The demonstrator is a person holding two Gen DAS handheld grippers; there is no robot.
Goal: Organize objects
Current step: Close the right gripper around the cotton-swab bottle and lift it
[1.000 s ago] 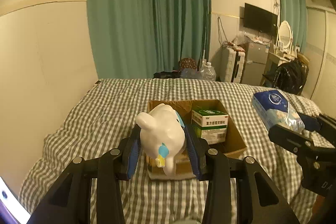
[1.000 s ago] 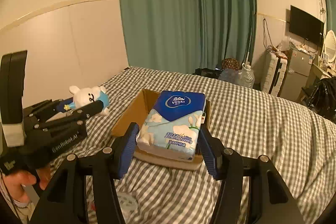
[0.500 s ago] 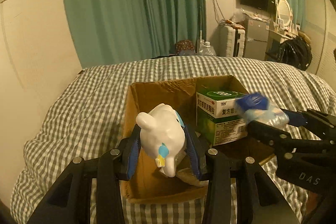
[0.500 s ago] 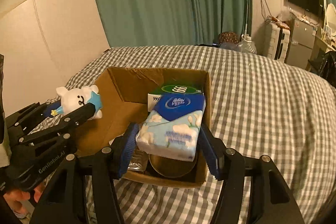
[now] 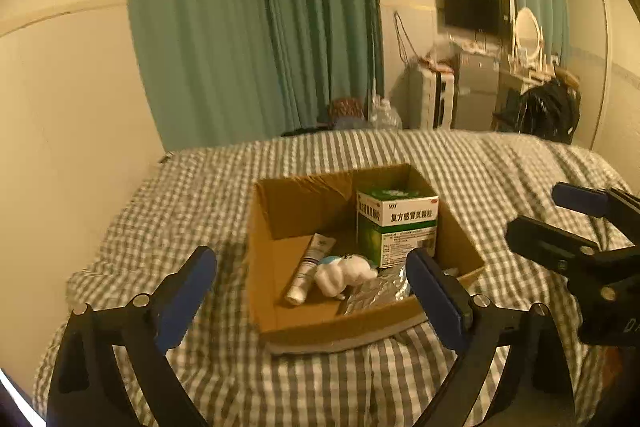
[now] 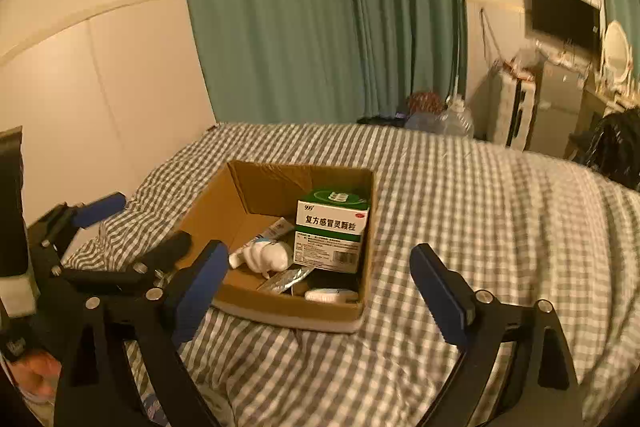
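The small white plush toy (image 5: 346, 273) is lying in the open brown cardboard box (image 5: 320, 323) on the checked bed, between the white tube (image 5: 310, 269) and green-and-white medicine carton (image 5: 396, 223). Both tongs, left (image 5: 312, 297) and right (image 6: 320, 283), hang spread wide and empty just short of the box.

The left gripper (image 5: 312, 279) is held open over the cardboard box (image 5: 340, 323), where a white plush toy (image 5: 344, 273) is seen beside a green medicine carton (image 5: 396, 227).

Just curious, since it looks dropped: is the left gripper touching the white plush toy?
Apart. In the left wrist view the left gripper is wide open, while the plush toy lies inside the cardboard box.
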